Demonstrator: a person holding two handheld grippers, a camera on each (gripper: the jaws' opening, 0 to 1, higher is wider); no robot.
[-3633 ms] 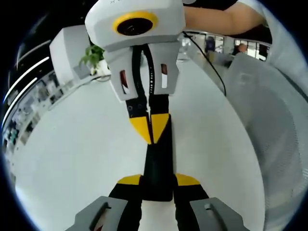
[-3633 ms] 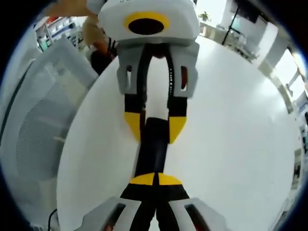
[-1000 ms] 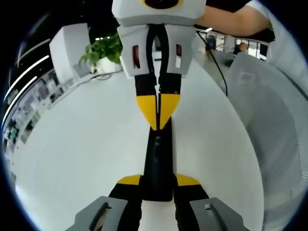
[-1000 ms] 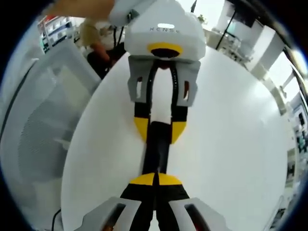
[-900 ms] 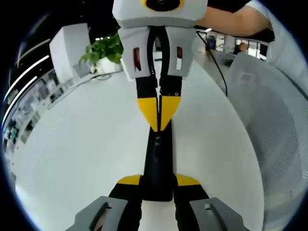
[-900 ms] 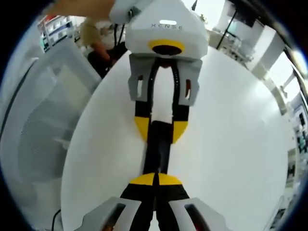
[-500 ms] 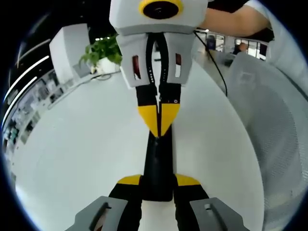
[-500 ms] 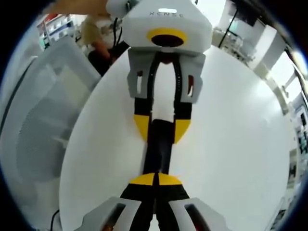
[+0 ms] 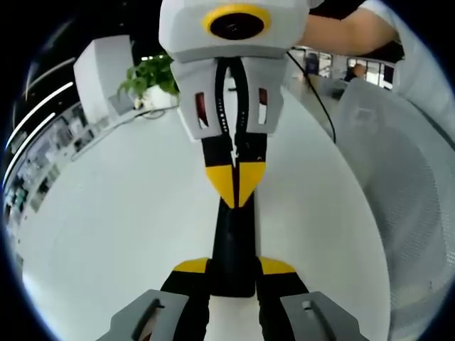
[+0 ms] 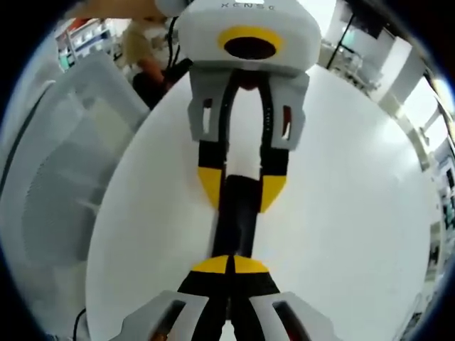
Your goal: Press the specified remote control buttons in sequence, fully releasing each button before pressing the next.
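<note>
A slim black remote control (image 9: 233, 241) lies lengthwise between the yellow-tipped jaws of my left gripper (image 9: 234, 266), which is shut on its near end. My right gripper (image 9: 235, 195) comes in from the top of the left gripper view, shut, its joined yellow tips pointing down at the remote's far half; contact cannot be told. In the right gripper view, my right gripper (image 10: 229, 264) is shut over the remote (image 10: 238, 227), and the left gripper (image 10: 242, 186) clamps the remote's other end from both sides. The buttons are not visible.
Everything sits over a round white table (image 9: 106, 234). A grey mesh chair back (image 9: 398, 177) stands beside the table (image 10: 341, 213) and appears as the chair (image 10: 57, 199) on the left. A potted plant (image 9: 146, 78) and a black cable (image 9: 313, 92) lie at the far side.
The right gripper has come down and closer along the remote, its yellow tips lower in the left gripper view than a second ago. The left gripper keeps its hold unchanged.
</note>
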